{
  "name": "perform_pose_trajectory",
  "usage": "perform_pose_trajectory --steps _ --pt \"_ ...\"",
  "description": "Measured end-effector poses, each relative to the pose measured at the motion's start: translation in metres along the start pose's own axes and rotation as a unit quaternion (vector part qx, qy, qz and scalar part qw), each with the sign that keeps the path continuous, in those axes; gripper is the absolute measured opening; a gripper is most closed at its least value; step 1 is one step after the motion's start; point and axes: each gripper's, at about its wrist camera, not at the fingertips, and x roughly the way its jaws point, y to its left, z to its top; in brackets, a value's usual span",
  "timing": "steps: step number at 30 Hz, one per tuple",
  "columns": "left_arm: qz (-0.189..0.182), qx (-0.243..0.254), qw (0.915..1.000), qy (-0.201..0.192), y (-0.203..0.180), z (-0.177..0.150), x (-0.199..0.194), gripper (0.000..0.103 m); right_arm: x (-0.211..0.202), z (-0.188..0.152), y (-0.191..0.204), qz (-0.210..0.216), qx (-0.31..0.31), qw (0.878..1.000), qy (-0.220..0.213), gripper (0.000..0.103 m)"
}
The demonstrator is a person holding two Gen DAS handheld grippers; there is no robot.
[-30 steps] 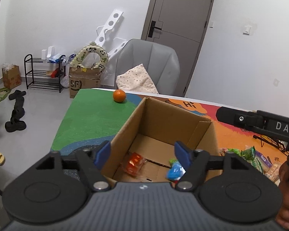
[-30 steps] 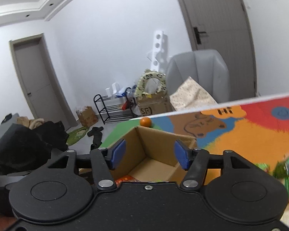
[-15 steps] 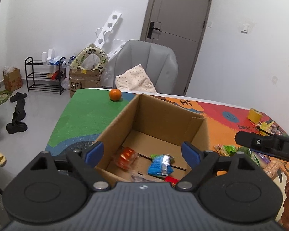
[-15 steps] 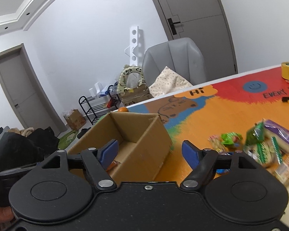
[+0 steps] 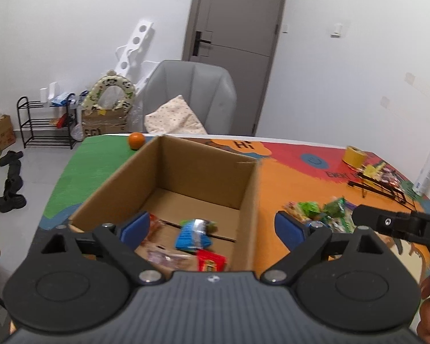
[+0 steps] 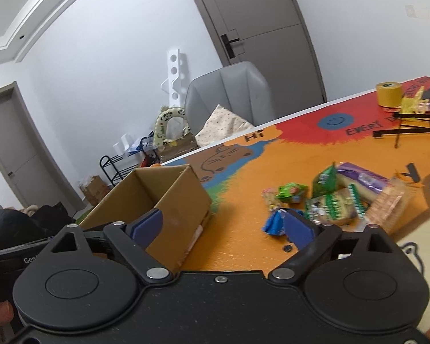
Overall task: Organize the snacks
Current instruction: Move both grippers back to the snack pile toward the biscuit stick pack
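- Your left gripper [image 5: 212,228] hangs over the near edge of the cardboard box [image 5: 186,172], its jaws spread wide and widening further, with nothing pinched between the blue pads [image 5: 136,226].
- Your right gripper [image 6: 222,226] is just as wide and also opening; its pads grip nothing, and you see the box corner and the mat between them.
- Inside the box lie a blue packet [image 5: 193,233], a red packet [image 5: 210,261], a pale clear wrapper [image 5: 163,256] and an orange one partly hidden behind your left pad.
- Loose snacks [image 6: 329,200] sit in a heap on the orange part of the mat [image 6: 243,238], to the right of the box and apart from it: green bags, a purple pack, a biscuit pack, and a small blue packet [image 6: 273,222] just beside your right pad.
- An orange [image 5: 136,140] rests on the green area behind the box; a yellow tape roll [image 6: 388,94] stands at the far right.
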Motion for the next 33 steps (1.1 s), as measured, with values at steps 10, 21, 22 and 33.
perform_pose_trajectory --steps 10,21,22,33 --pt "-0.022 0.027 0.9994 0.003 -0.038 -0.006 -0.005 0.095 -0.029 -0.007 -0.030 -0.028 0.014 0.999 -0.014 0.103" --pt "-0.045 0.048 0.9978 0.012 -0.078 -0.015 -0.003 0.095 -0.054 -0.011 -0.059 -0.058 0.023 0.998 -0.022 0.103" --pt "-0.046 0.051 0.9975 0.013 -0.082 -0.016 -0.003 0.095 -0.055 -0.011 -0.062 -0.061 0.023 0.998 -0.023 0.103" --pt "-0.065 0.056 0.9958 0.032 -0.105 -0.020 0.005 0.103 -0.061 -0.017 -0.088 -0.084 0.034 0.996 -0.024 0.103"
